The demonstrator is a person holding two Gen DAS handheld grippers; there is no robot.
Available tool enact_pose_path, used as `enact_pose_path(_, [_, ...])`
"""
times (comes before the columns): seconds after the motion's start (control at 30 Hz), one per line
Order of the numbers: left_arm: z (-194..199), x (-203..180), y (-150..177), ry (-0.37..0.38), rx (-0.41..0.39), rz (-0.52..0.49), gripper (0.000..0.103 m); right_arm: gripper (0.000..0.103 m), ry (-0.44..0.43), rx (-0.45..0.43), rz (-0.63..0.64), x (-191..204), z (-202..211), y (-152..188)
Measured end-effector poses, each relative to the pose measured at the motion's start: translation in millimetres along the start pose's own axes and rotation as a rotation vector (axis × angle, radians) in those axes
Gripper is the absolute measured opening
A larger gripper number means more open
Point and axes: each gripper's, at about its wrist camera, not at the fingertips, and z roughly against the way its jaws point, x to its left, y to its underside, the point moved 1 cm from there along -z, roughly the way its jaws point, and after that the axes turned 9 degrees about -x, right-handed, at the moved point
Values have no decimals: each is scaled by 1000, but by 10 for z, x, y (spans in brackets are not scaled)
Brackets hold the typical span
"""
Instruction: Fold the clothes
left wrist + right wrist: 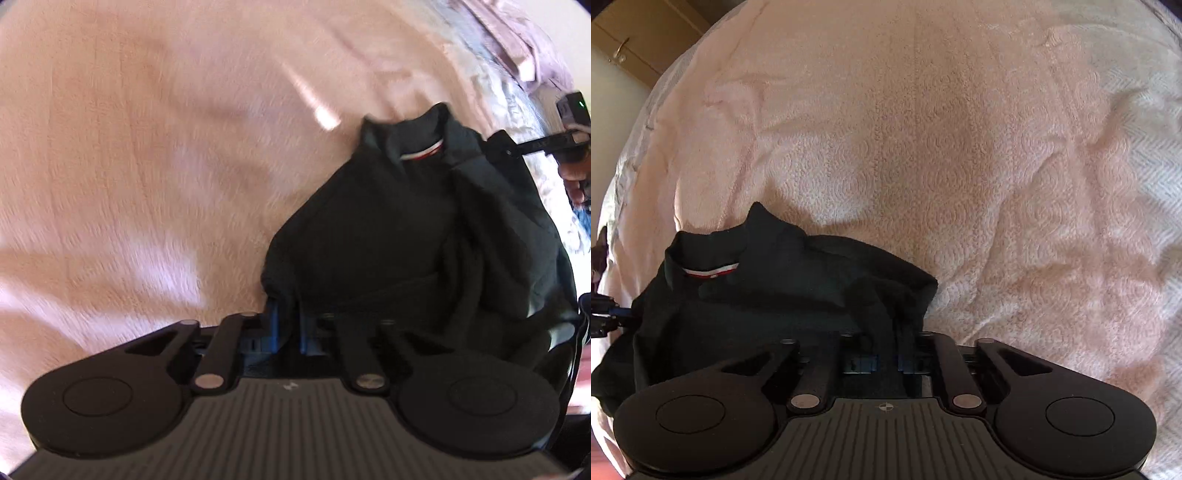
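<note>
Two grippers pinch one dark shirt [388, 221] over a pink blanket [147, 147]. The shirt runs lengthwise away from both cameras, its collar with the red-and-white label at the far end. The left gripper [290, 325] has its blue fingers closed on the near left edge; the right gripper [886, 363] is clamped on the near right edge, cloth bunched between its fingers. Only the left view shows a hand [574, 177]; only the right view shows a wooden cabinet [646, 40].
</note>
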Motion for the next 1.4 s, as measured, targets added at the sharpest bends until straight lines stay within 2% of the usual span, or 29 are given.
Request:
enact_pose_path(0.1, [392,-10,-299,-49,-137,-2,6,6,-8,-101,39,71,381,-89])
enact_pose_path(0.17, [613,64,-549,-68,-210,8,6,5,11,-203,47,22,731,-272])
enact_pose_path(0.27, [642,115,-906,-88,-269,-33,6,5,50,-337,62,-112,1080,-566])
enact_pose_path(0.37, [355,183,-1192,-110,-313,-27,6,5,83,-439,30,-316,1088,-800])
enact_pose_path(0.43, [-29,239,-1299,-126,-250,-2,12,6,119,-425,9,-430,935,-840])
enact_pose_path(0.47, [-43,171,-1276,-138,-249,-21,13,9,140,-419,0,-478,865,-851])
enact_pose_path(0.53, [-37,17,-1216,-163,-253,-65,23,51,220,-423,-3,-459,825,-754])
enact_pose_path(0.57, [-34,-60,-1187,-175,-255,-87,25,59,254,-426,-3,-442,813,-702])
enact_pose_path(0.63, [-29,-214,-1127,-199,-259,-130,33,62,239,-450,17,-291,909,-537])
enact_pose_path(0.7, [-23,-368,-1068,-224,-263,-174,35,62,172,-428,52,-22,924,-357])
enact_pose_path(0.73, [-20,-446,-1039,-236,-265,-196,42,62,115,-398,96,174,864,-244])
enact_pose_path(0.83, [-50,-852,-870,-159,-258,-283,44,62,-27,-288,242,761,588,70])
enact_pose_path(0.87, [-76,-966,-803,-137,-252,-296,44,62,-55,-242,296,947,441,156])
enact_pose_path(0.93, [-144,-1161,-689,-96,-233,-316,44,62,-58,-167,363,1178,118,250])
enact_pose_path(0.97, [-191,-1232,-649,-86,-225,-320,44,61,-49,-138,362,1210,-6,263])
enact_pose_path(1.03, [-268,-1365,-592,-63,-212,-332,44,3,-46,-91,290,1145,-94,227])
enact_pose_path(1.07, [-296,-1428,-576,-49,-206,-341,44,3,-63,-111,258,1109,29,208])
enact_pose_path(1.13, [-337,-1601,-581,-23,-204,-377,44,3,-44,-143,280,1057,410,186])
enact_pose_path(1.2, [-414,-1799,-629,11,-200,-408,44,3,31,-159,317,941,884,208])
enact_pose_path(1.3, [-573,-2167,-738,61,-211,-471,44,3,226,-185,291,484,1617,200])
enact_pose_path(1.4, [-830,-2536,-851,105,-227,-529,50,3,526,-178,292,-135,1966,233])
